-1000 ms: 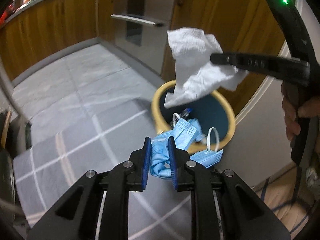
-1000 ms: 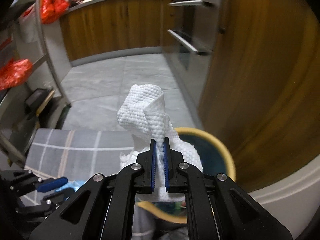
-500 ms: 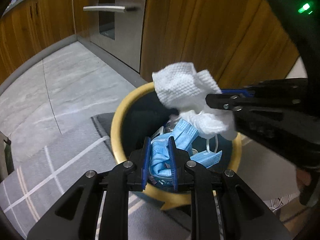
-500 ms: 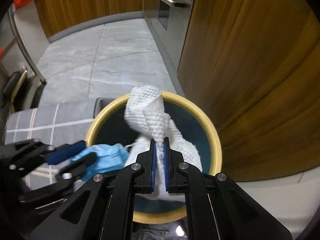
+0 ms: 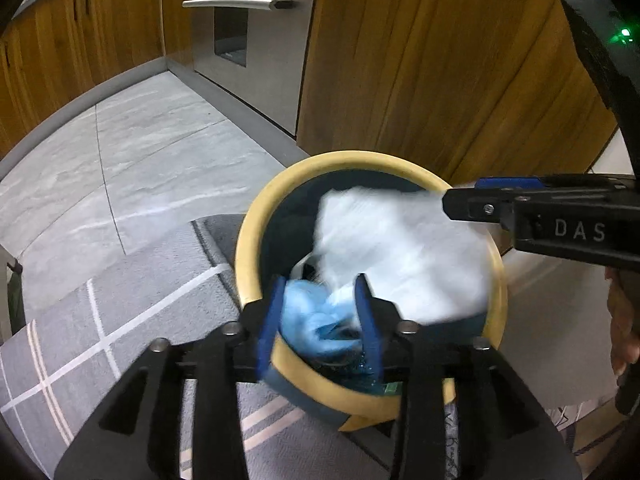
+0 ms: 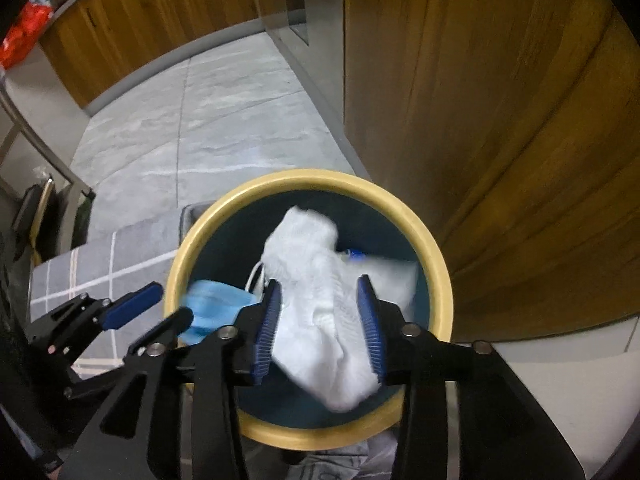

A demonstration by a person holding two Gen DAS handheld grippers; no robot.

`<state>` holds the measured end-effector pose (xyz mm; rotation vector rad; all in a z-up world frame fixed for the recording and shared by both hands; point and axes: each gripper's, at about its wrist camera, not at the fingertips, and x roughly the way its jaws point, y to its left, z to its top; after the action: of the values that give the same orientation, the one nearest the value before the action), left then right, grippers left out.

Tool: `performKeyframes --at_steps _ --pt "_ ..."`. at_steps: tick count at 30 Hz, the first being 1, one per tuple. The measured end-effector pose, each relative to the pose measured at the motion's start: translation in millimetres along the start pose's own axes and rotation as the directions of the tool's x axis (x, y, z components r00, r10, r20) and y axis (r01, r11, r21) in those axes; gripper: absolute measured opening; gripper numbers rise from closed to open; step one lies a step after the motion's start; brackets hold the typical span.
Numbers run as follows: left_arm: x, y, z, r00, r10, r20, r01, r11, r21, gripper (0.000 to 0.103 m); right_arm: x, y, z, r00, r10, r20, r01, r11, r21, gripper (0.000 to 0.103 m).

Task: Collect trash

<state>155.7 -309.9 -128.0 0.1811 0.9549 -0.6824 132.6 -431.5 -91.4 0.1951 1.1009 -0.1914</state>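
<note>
A round bin with a yellow rim [image 5: 246,248] [image 6: 434,248] and dark blue inside stands on the floor by a wooden cabinet. My left gripper [image 5: 320,312] is open above its near rim; blue face masks [image 5: 308,316] [image 6: 216,304] are loose between its fingers, falling into the bin. My right gripper [image 6: 322,316] is open over the bin; a white paper towel [image 6: 320,280] [image 5: 400,248] is loose between its fingers, blurred, dropping in. The right gripper also shows at the right of the left wrist view [image 5: 460,200], and the left gripper at the left of the right wrist view [image 6: 160,308].
A grey rug with white lines [image 5: 100,312] lies left of the bin on a grey tiled floor [image 5: 140,152]. Wooden cabinets [image 6: 500,100] and a steel oven front with a handle [image 5: 240,2] stand behind. A metal rack leg [image 6: 40,140] is at far left.
Both grippers have opened over the bin. The blue masks and the white paper towel are released and falling in. Both grippers came closer to the bin.
</note>
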Motion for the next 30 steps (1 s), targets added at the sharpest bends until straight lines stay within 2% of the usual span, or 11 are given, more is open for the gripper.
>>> performKeyframes --at_steps 1,4,7,10,15,17,21,25,28,30 --pt "-4 0 -1 1.0 0.002 0.002 -0.002 1.0 0.002 0.045 -1 1 -1 1.0 -0.003 0.004 0.003 1.0 -0.002 0.057" --pt "-23 2 -6 1.0 0.018 0.023 -0.018 1.0 0.006 0.052 -9 5 -5 1.0 0.0 0.023 0.001 1.0 -0.01 0.06" --pt "-46 6 -14 0.999 0.023 0.035 -0.023 1.0 -0.001 0.053 -19 12 -13 0.999 0.007 0.037 -0.007 1.0 -0.004 0.064" --pt "-72 10 -23 0.998 0.027 0.054 -0.027 1.0 -0.012 0.057 -39 14 -26 0.996 0.062 0.07 -0.067 0.996 0.067 0.069" --pt "-124 18 -40 0.996 0.037 0.076 -0.034 0.998 -0.046 0.07 -77 28 -64 0.986 0.053 0.156 -0.07 0.992 0.108 0.072" --pt "-141 19 -44 0.994 0.053 0.094 -0.048 0.998 -0.049 0.079 -89 31 -84 0.984 0.054 0.171 -0.076 0.989 0.129 0.075" --pt "-178 16 -63 0.989 0.097 0.116 -0.094 0.995 -0.033 0.086 -105 36 -113 0.982 0.038 0.186 -0.061 0.991 0.118 0.08" --pt "-205 12 -81 0.981 0.144 0.132 -0.141 0.99 -0.031 0.097 -126 41 -134 0.975 0.034 0.218 -0.057 0.993 0.101 0.089" --pt "-222 11 -96 0.974 0.17 0.149 -0.162 0.985 -0.062 0.097 -143 50 -150 0.964 0.017 0.267 -0.035 0.997 0.062 0.093" --pt "-237 10 -107 0.964 0.183 0.19 -0.169 0.982 -0.089 0.097 -154 56 -160 0.952 0.014 0.305 -0.027 0.999 0.041 0.095"
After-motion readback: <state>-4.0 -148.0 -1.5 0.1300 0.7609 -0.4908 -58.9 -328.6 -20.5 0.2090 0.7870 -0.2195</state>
